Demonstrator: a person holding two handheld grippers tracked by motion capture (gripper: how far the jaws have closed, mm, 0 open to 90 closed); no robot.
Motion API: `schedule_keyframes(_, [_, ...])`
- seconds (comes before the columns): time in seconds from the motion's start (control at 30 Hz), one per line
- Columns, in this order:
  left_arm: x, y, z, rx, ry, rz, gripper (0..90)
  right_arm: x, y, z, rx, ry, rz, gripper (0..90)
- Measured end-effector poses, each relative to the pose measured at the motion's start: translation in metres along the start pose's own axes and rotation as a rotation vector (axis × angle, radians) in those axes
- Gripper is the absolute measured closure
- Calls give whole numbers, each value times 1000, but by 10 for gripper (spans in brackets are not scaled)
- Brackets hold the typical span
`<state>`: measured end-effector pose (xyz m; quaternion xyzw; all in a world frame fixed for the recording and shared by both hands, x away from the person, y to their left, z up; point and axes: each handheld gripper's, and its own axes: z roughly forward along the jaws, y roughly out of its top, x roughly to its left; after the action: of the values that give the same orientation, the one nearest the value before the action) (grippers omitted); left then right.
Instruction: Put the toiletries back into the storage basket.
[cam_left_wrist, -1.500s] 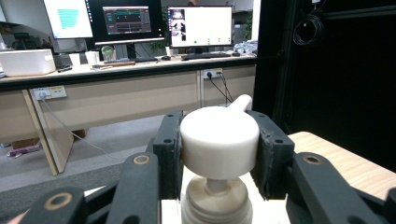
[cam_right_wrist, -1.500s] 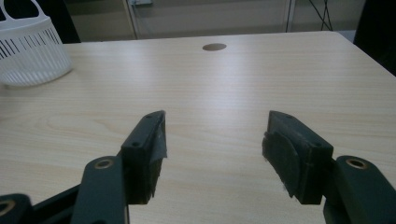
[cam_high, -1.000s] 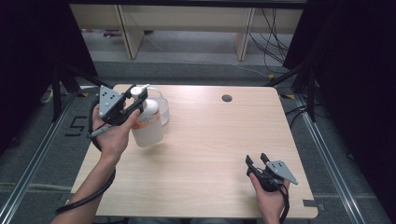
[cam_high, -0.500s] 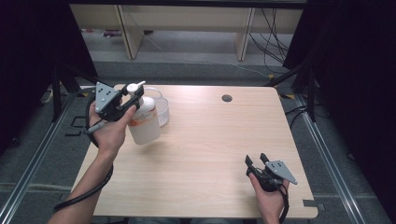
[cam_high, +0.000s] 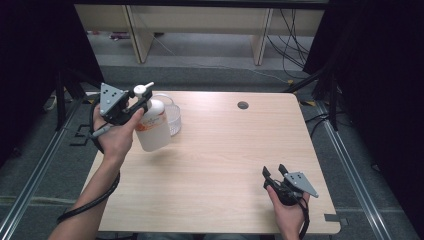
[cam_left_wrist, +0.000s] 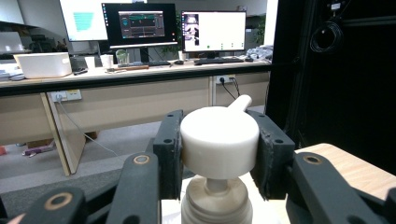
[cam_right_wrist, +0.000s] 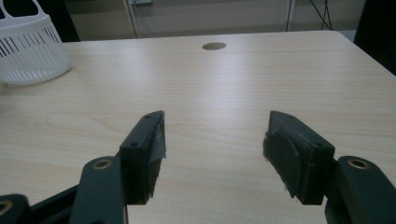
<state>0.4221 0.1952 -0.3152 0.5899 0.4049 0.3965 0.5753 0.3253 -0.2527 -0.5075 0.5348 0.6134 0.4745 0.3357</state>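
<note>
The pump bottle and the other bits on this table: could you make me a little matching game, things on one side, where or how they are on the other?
Things:
1. pump bottle
2. white basket
3. right gripper
4. round hole

States:
A. jaws open, nothing between them
B. in the tabletop near its far edge
C. lifted, tilted, clamped at its pump head by the left gripper
D. standing on the table behind the bottle

Pairs: 1-C, 2-D, 3-A, 4-B
</note>
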Motion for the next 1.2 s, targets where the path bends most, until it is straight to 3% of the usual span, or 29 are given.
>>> schedule_keyframes(0.03, [0, 1, 0, -2, 0, 2, 589, 0, 0, 1, -13, 19, 5, 387])
schedule_keyframes(0.2, [4, 3, 2, -3, 5, -4, 589, 0, -1, 1, -16, 21, 5, 386])
schedule_keyframes(0.33, [4, 5, 3, -6, 8, -3, 589, 0, 0, 1, -15, 21, 6, 385])
schedule_keyframes(0.37, [4, 6, 4, -8, 9, -4, 589, 0, 0, 0, -2, 3, 0, 385])
schedule_keyframes(0.43, [5, 7, 4, -10, 10, -8, 589, 4, -1, 0, 3, 6, 41, 385])
schedule_keyframes(0.5, [6, 8, 6, -11, 10, -13, 589, 4, -1, 1, -5, 8, 45, 384])
schedule_keyframes(0.53, [6, 8, 7, -12, 11, -13, 589, 1, -1, 1, -9, 7, 10, 384])
schedule_keyframes(0.63, [6, 10, 9, -9, 11, -8, 590, 0, 0, 1, -7, 4, 0, 384])
schedule_keyframes(1.0, [8, 16, 20, -26, 2, -3, 589, 0, 0, 1, -26, 11, -6, 382])
schedule_keyframes(1.13, [9, 17, 22, -28, 2, -2, 589, 1, 0, 0, 2, 0, 13, 382])
schedule_keyframes(1.2, [10, 18, 24, -30, 1, -2, 589, 0, 0, 0, -4, -5, -9, 382])
